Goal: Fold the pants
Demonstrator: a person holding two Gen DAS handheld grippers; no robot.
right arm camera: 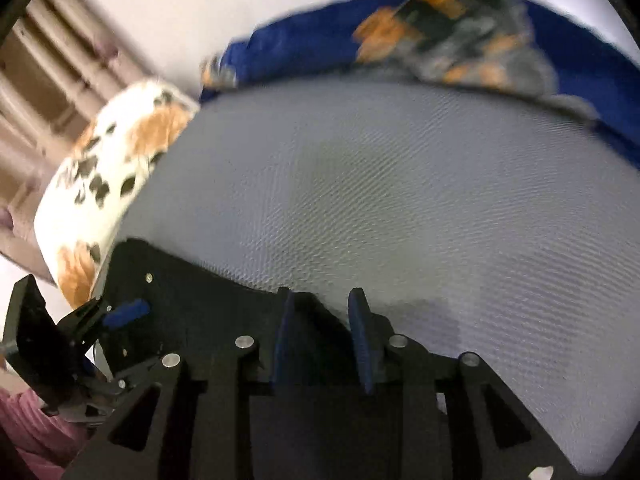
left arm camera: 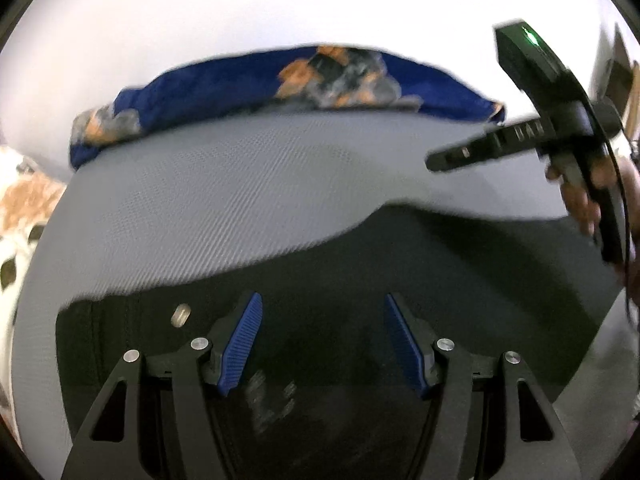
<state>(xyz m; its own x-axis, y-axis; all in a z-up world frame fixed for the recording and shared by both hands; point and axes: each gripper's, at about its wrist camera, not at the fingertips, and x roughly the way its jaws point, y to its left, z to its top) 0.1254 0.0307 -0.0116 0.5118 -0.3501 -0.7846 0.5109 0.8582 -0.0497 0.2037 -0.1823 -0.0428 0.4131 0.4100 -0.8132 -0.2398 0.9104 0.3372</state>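
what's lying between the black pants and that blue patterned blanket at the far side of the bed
Only bare grey mattress cover separates the black pants from the blue patterned blanket; both wrist views show that stretch with nothing on it.

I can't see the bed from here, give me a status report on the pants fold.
Left gripper open over black pants. Right gripper partly closed, grip unclear. Nothing blocking on grey mattress.

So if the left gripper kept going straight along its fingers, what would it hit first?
Most likely the black pants: the open left gripper points over the dark fabric, which fills the space between its fingers. Beyond lies the grey mattress. Motion blur makes depth uncertain.
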